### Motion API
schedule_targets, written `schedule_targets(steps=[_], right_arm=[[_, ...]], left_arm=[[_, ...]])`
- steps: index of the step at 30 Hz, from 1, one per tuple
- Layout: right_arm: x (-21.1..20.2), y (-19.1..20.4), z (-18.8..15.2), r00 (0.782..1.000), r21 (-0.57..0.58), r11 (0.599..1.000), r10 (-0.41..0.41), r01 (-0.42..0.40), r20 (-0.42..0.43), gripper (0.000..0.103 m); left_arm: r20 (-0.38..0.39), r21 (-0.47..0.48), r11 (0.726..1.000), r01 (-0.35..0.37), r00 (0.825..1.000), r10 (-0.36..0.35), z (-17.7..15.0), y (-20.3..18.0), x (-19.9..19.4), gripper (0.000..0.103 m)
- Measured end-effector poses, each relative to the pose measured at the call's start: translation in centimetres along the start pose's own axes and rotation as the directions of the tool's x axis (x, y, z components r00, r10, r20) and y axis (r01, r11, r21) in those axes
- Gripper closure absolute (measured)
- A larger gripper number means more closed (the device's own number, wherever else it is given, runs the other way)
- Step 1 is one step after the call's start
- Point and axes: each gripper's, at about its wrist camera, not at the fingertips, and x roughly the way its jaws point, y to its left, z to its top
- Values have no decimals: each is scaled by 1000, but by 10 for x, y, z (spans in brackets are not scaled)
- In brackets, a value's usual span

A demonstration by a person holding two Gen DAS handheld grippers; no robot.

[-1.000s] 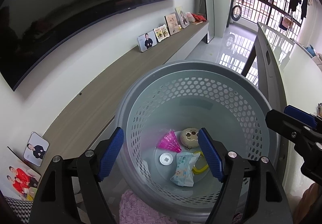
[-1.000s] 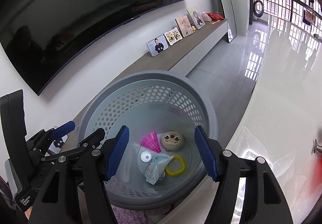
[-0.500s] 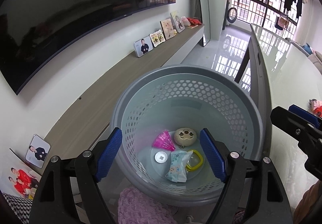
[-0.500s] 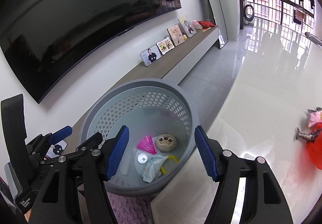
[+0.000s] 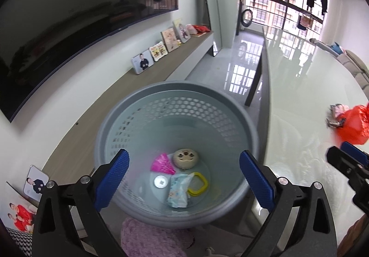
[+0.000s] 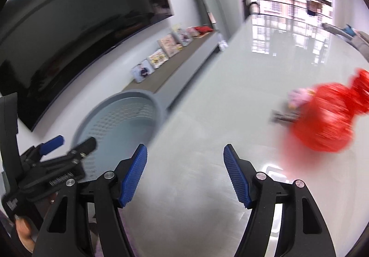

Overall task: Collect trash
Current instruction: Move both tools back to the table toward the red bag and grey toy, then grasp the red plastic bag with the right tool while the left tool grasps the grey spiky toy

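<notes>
Glossy white table [image 6: 207, 100] beside a grey perforated basket [image 5: 230, 104], seen past two empty grippers.

Inside the basket a pink shuttlecock [image 5: 162, 164], a beige round piece [image 5: 185, 158], a white disc [image 5: 160, 182], a wipes packet [image 5: 178, 192] and a yellow ring [image 5: 197, 183] are seen lying together. The left gripper [image 5: 183, 178] is held above them, its jaws having just been opening, now spread wide with nothing gripped. The right gripper [image 6: 184, 175] is held partly open over the tabletop, nothing between its jaws. A red plastic bag [image 6: 325, 118], blurred, is seen on the table to the right, well apart.
</notes>
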Motion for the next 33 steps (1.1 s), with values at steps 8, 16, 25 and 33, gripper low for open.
schedule_targets(steps=[8, 16, 25, 33], right_arm=[[-37, -85, -15, 988, 141, 979, -152, 149, 13, 36], [-57, -146, -4, 979, 247, 951, -199, 184, 34, 32], [-45, -180, 18, 991, 280, 954, -125, 108, 42, 27], [-23, -177, 34, 996, 270, 960, -83, 70, 40, 27]], left_arm=[[7, 51, 997, 54, 998, -55, 3, -45, -5, 8], [6, 101, 989, 107, 994, -108, 7, -98, -13, 8], [7, 152, 980, 129, 991, -132, 7, -132, -20, 8], [3, 168, 978, 120, 993, -122, 7, -144, -21, 8]])
